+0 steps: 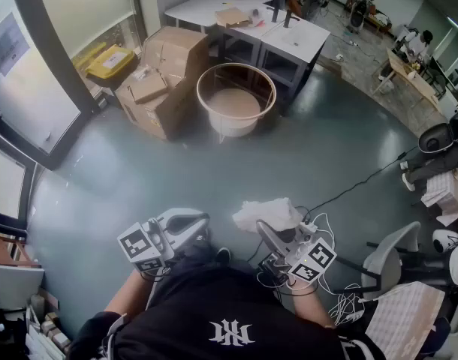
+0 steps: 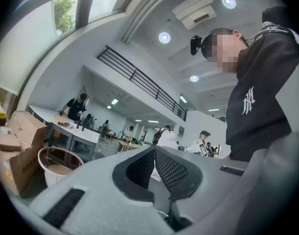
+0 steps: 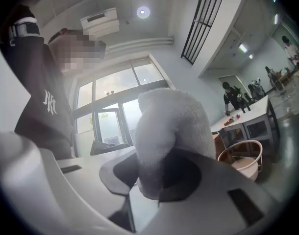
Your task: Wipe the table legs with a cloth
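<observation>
In the head view, the person (image 1: 221, 317), in a black top with a white logo, stands on a grey floor (image 1: 139, 171) and holds both tools close to the body. The left gripper (image 1: 193, 222) shows at the lower left and the right gripper (image 1: 278, 229) at the lower right, with a bunched white cloth (image 1: 265, 214) rising from its tip. Well ahead of them stands a round white tub with a wooden rim (image 1: 236, 100). Cardboard boxes (image 1: 160, 81) lie just beside it on its left, and white desks (image 1: 289, 40) stand behind it. Loose cables (image 1: 341, 201) trail over the floor at the right, near a grey chair (image 1: 394, 253). In the left gripper view, that gripper's two black ribbed pads meet at the tip with nothing between them, so it is closed and empty. It is tilted upward, and the tub, the boxes and the desks lie low at the left of the view. In the right gripper view, the jaws are pressed onto the cloth, which bulges thick and fluffy above the pads. Behind it are tall windows, with the tub and the desks low at the right, well apart from the cloth.
</observation>
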{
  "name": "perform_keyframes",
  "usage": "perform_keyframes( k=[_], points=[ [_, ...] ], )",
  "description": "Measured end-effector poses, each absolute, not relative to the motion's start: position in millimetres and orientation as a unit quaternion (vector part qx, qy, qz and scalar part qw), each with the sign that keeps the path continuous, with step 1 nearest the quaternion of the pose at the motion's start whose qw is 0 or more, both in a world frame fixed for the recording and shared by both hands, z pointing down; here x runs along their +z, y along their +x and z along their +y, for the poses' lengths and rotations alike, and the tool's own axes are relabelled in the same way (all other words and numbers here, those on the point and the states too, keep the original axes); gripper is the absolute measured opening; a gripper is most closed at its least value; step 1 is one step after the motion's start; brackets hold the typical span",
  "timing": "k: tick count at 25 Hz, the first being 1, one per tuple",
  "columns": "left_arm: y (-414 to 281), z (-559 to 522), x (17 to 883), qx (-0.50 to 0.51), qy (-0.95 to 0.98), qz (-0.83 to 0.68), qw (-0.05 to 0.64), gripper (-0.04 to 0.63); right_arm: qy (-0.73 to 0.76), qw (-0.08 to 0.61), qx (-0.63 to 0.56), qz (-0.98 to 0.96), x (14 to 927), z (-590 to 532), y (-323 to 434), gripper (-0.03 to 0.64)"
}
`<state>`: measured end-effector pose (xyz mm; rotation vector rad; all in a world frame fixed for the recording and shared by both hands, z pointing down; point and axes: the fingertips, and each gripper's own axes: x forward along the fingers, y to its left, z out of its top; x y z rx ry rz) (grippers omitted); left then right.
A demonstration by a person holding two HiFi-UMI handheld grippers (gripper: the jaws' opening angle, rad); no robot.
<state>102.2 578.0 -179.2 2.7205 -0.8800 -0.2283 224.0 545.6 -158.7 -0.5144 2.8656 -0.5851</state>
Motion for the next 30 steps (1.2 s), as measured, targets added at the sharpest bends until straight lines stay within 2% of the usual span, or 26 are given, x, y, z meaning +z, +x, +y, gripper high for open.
perform_keyframes(
  k=[13,30],
  points=[
    [80.5,550.0,-179.5,-0.068,0.936,-0.329,0.108,0.006,-0.166,0.094,-0.182,0.965,-160.1,509.5,215.8,0.08],
    [31.3,498.3,-164.3,-0.054,0.919,-0.378,0.093,0.006,-0.205,0.049,-0.141,0.967,-149.3,467.1,219.1,0.08]
  ],
)
